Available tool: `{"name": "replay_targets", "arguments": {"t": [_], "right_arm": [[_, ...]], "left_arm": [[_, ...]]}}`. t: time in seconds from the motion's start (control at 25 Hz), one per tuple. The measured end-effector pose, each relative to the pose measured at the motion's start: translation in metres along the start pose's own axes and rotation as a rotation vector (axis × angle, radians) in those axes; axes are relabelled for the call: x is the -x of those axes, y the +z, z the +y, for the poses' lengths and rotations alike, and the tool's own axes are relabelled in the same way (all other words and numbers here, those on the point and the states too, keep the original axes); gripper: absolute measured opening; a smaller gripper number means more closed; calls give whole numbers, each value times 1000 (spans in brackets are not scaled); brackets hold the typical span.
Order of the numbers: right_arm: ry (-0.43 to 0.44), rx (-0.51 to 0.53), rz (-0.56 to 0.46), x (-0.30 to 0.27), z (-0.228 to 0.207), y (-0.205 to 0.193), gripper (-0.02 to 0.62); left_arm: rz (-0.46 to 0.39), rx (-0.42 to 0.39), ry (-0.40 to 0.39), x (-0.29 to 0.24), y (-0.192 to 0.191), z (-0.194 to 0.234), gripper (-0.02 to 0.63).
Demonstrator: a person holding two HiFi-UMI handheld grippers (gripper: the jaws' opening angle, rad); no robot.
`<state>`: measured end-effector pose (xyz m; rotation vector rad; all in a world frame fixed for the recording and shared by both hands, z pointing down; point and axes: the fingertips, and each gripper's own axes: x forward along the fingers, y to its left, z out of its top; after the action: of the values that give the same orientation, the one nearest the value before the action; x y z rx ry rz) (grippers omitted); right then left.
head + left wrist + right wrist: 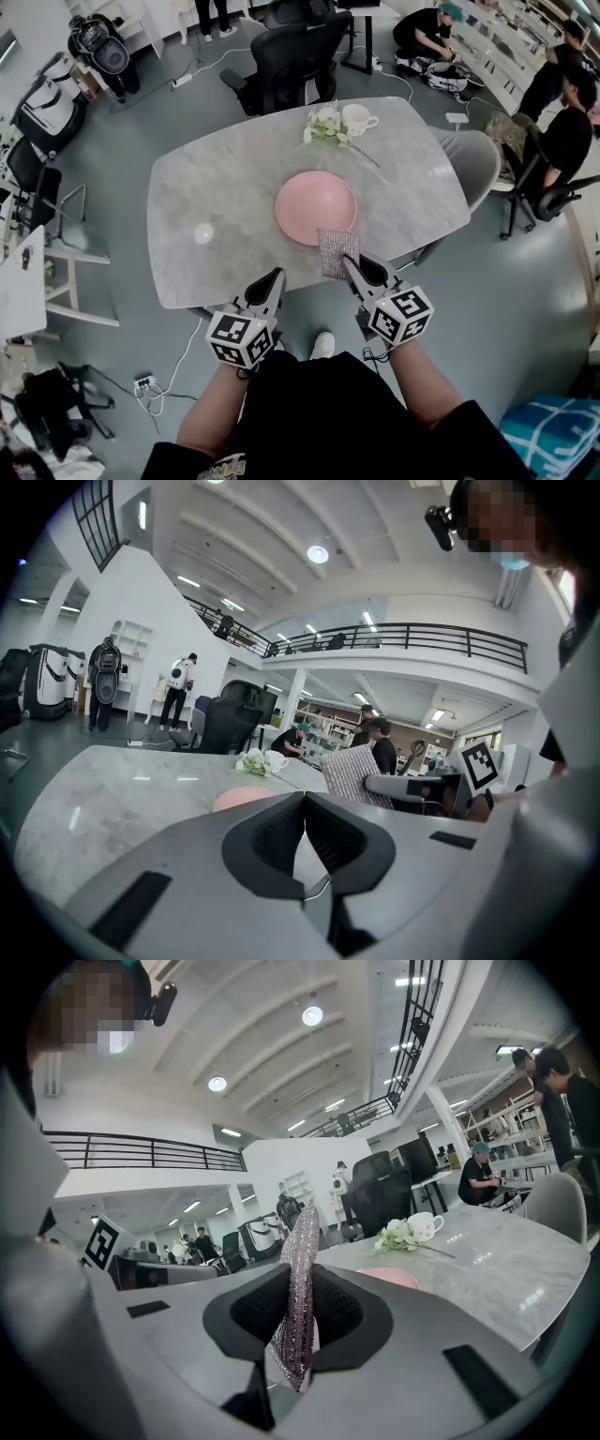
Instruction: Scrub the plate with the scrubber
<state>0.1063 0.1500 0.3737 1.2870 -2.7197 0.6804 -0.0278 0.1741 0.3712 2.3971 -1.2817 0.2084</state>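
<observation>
Scrubber (336,251) in right tongs (348,263) near plate (316,206)

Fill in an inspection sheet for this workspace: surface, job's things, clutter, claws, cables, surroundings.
Surface: grey marble table.
Job's things: pink plate mid-table; sparkly scrubber at its near edge.
Clutter: white cup and flowers at the far edge.
Claws: left claw shut, empty; right claw shut on the scrubber.
Cables: white cable and power strip on the floor.
Surroundings: black office chair beyond the table; people at right.
</observation>
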Motion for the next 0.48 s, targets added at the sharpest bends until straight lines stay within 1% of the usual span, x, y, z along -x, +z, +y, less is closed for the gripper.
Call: {"name": "replay_targets", "arguments": {"t": [0.24,0.48], "right_arm": [[-3,-5,-3,-7,-7,5,74],[-21,-4,-5,-21,-13,8,74]], "left_arm": [[1,6,3,-8,4,7,18],[17,16,7,-23,3,26,18]]}}
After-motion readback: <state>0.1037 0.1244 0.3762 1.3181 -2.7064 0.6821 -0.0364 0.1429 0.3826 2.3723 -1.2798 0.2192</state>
